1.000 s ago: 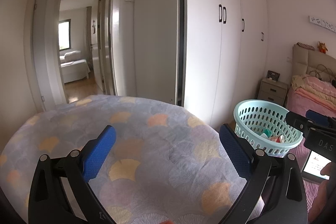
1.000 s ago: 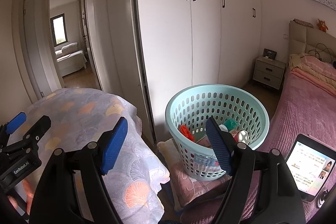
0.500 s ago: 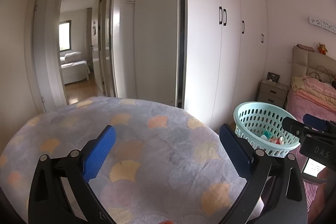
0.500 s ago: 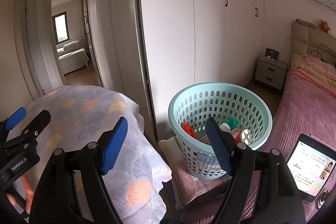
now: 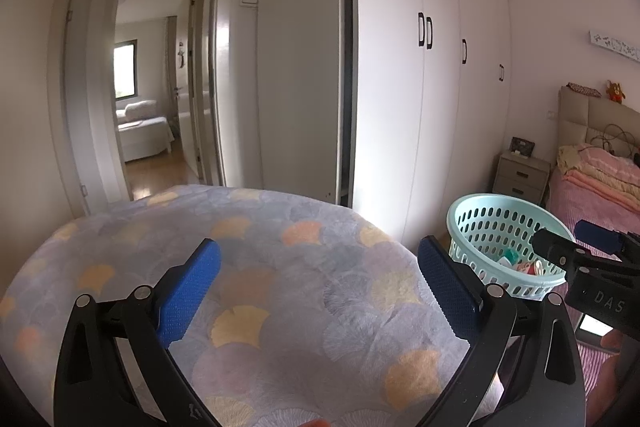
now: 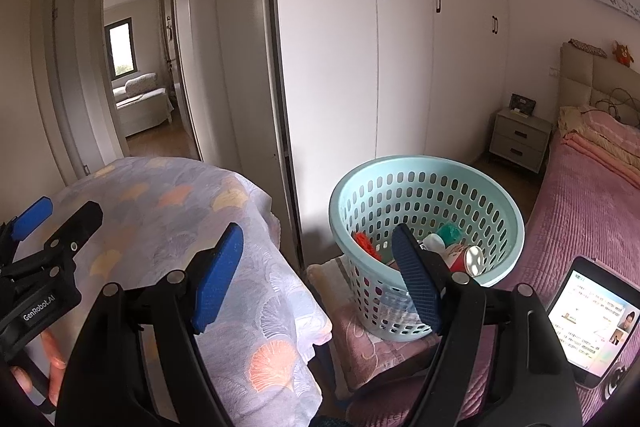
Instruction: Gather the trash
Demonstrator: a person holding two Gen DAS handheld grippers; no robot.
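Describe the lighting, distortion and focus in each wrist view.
Left wrist view: soft daylight, a glare streak on the wardrobe, fisheye-bowed door frames, dark corner vignetting, blanket slightly soft. Right wrist view: same bowing, sharper basket, the bright tablet screen glowing at lower right.

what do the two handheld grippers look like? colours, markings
Both match: black plastic frames with triangular cut-outs and silver pivot screws, each carrying two flat blue pads with a fine dotted texture. The left gripper shows white "GenRobot.AI" lettering on its body in the right wrist view; the right gripper shows "DAS" on its side in the left wrist view. No cables or sleeves are visible; only fingertips show at the frame edges.
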